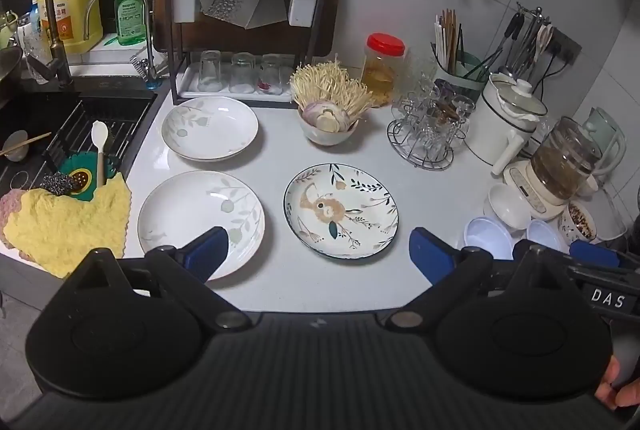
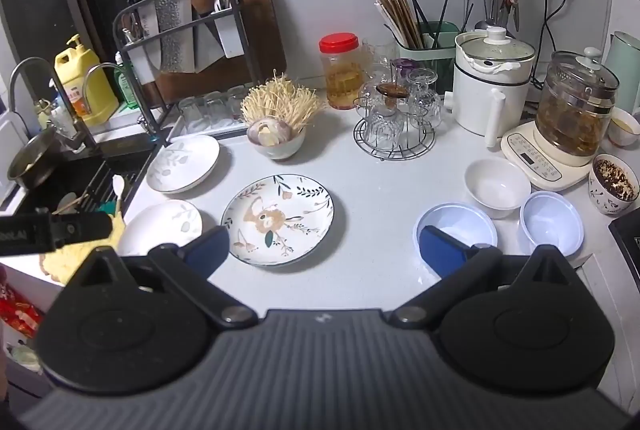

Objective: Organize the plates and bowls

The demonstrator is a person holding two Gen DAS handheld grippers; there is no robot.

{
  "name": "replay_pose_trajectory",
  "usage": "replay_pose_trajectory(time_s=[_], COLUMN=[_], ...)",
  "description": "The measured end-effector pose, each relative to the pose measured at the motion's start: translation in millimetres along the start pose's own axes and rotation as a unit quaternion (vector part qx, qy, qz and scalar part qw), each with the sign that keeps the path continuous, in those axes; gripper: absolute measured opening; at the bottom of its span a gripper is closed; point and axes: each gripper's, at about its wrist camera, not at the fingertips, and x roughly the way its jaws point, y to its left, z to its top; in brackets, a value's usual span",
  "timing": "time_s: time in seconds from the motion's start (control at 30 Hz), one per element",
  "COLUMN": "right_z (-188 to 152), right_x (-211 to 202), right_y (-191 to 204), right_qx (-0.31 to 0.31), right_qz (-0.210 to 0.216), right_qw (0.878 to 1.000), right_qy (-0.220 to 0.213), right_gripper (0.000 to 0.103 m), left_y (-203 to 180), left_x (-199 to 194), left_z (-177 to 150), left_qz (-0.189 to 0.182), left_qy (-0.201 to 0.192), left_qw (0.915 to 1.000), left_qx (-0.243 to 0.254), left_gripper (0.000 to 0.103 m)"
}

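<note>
Three plates lie on the white counter: a flower-painted plate (image 1: 341,211) (image 2: 278,219) in the middle, a white leaf-pattern plate (image 1: 200,220) (image 2: 160,226) at the near left, and another leaf-pattern plate (image 1: 209,128) (image 2: 183,163) behind it. At the right sit a white bowl (image 2: 497,186) (image 1: 508,206) and two pale blue plastic bowls (image 2: 456,230) (image 2: 551,224). My left gripper (image 1: 318,250) is open and empty, above the counter's front edge before the painted plate. My right gripper (image 2: 324,244) is open and empty, between the painted plate and the blue bowls.
A bowl of enoki mushrooms (image 1: 329,126) (image 2: 276,140), a glass rack (image 2: 394,126), a red-lidded jar (image 2: 342,70), a white cooker (image 2: 490,86) and a glass kettle (image 2: 572,114) stand behind. The sink (image 1: 60,134) with a yellow cloth (image 1: 68,226) is at the left.
</note>
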Motion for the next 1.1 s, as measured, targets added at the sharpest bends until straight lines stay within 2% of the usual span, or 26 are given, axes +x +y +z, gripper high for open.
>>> replay_pose_trajectory(time_s=[1.1], right_z=[-10], right_x=[-8], right_y=[6], right_qx=[0.001], right_qz=[0.006], right_qw=[1.0], right_qy=[-0.007], right_gripper=[0.103], left_y=[0], left_x=[-7], left_z=[-14], left_qz=[0.006], left_qy=[0.011], left_qw=[0.9998], left_qx=[0.014], left_gripper=[0.099])
